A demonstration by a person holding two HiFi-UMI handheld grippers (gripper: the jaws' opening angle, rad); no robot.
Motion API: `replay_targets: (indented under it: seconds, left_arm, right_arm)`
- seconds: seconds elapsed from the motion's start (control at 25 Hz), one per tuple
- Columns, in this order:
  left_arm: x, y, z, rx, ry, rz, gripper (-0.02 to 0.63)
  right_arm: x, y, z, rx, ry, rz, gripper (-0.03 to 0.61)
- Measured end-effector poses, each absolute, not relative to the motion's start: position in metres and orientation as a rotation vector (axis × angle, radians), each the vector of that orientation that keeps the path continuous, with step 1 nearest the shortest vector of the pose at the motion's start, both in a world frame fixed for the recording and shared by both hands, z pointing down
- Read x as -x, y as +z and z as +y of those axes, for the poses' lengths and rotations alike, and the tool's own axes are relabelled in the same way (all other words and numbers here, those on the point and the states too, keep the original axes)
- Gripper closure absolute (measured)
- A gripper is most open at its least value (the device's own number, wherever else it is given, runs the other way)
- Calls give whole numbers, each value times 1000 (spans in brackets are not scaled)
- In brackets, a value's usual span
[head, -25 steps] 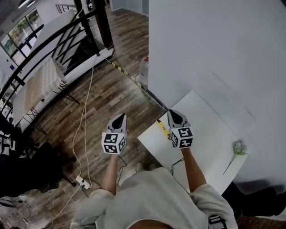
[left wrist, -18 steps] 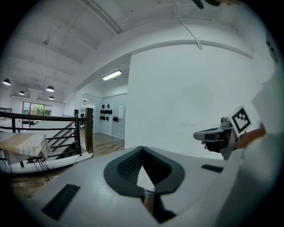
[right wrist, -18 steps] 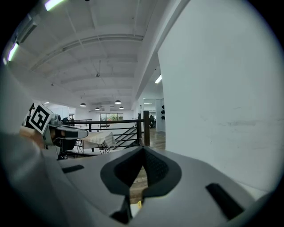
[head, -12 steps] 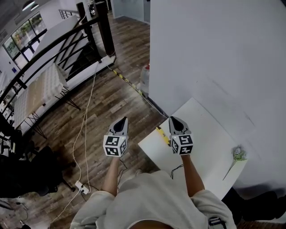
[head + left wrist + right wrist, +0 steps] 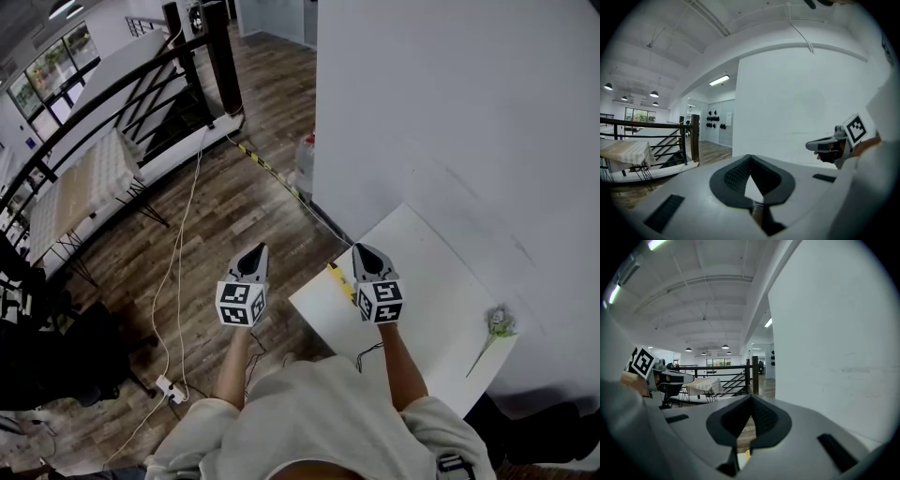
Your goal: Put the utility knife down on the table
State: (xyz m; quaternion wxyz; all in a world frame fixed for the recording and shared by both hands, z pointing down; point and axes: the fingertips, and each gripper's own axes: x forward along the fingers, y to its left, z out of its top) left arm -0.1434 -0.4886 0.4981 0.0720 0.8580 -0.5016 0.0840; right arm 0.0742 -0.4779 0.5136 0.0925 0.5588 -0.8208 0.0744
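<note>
- Just left of the right tool [image 5: 364, 249], a slim yellow item lies on the near-left edge of the counter [image 5: 441, 272]; it is read as the utility knife [image 5: 339, 277].
- The knife is held by neither tool. It is judged to be resting flat on the counter, so the put-down looks done.
- Right tool: jaws are closed tip to tip with nothing between them. In the right gripper view only floor and a small yellow sliver low down are seen past the jaws.
- Left tool [image 5: 255, 251]: jaws are likewise drawn together and empty. It is held off the counter, over the wooden floor [image 5: 234, 206].
- Key relation: the knife sits between the two tools, close beside the right one and well apart from the left one. The right hand is the nearer hand.
- Long axis: the knife runs roughly parallel to the right tool's pointing direction, slanted slightly more, along the counter's left edge.
- Height: both tools are held above counter level and point slightly downward. The gap down to the knife cannot be judged.
- If a re-grasp were called for, a short sideways shift to the left and a drop by the right tool would be needed, with the jaws opened first.
- Risk: the knife lies close to the counter edge and could be nudged off onto the floor.
- A small flower-like item [image 5: 500, 323] lies far to the right tool's right side and is not involved.
</note>
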Motion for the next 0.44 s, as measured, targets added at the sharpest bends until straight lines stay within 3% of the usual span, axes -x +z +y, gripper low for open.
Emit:
replay_targets:
  seconds: [0.44]
  left_arm:
    - [143, 494, -483, -2586, 253, -1507, 607]
  right_arm:
    - [-71, 511, -473, -1647, 210, -2440, 580]
